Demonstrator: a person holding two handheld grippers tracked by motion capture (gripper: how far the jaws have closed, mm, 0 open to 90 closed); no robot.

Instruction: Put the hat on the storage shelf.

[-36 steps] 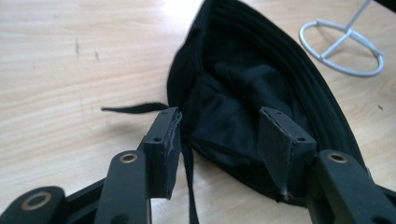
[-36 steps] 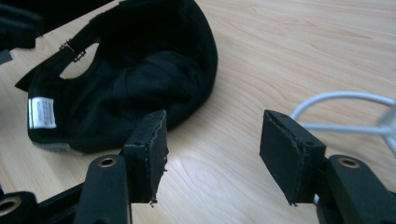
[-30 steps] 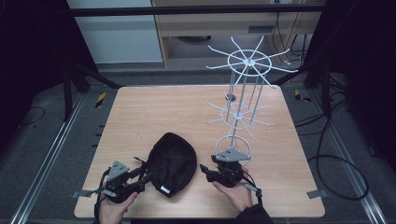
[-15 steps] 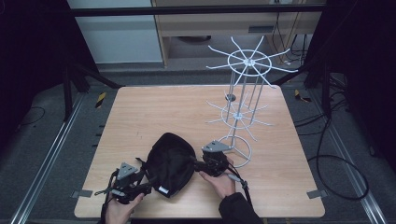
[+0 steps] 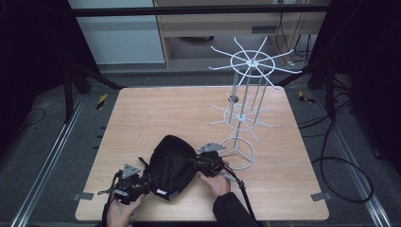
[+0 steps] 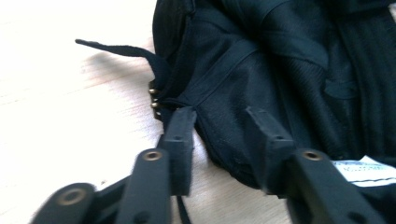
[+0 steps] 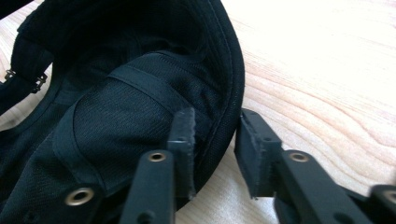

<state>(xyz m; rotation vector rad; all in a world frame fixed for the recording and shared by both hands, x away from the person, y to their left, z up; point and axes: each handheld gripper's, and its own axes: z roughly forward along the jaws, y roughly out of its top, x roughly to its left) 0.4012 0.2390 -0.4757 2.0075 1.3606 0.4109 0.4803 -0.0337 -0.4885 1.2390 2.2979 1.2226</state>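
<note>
A black cap [image 5: 172, 161] lies upside down on the wooden table [image 5: 156, 113], near its front edge. My left gripper [image 5: 146, 178] sits at the cap's left side, open. In the left gripper view its jaws [image 6: 219, 114] straddle the cap's [image 6: 280, 70] back edge, beside a small metal buckle [image 6: 154, 98] and a loose strap [image 6: 116, 49]. My right gripper [image 5: 194, 161] is at the cap's right side, open. Seen from the right gripper view, the jaws [image 7: 215, 119] stand on either side of the cap's [image 7: 130, 107] curved rim, one inside and one outside.
A white wire rack [image 5: 241, 118] with spoke arms on two tiers stands right of the cap, its ring base [image 5: 239, 153] close behind my right hand. A white label [image 6: 364, 168] is sewn inside the cap. Bare wood [image 7: 327, 70] stretches beyond the cap.
My right gripper has moved left from beside the rack's base onto the cap's rim. The left gripper has edged right, up to the cap's back edge.
</note>
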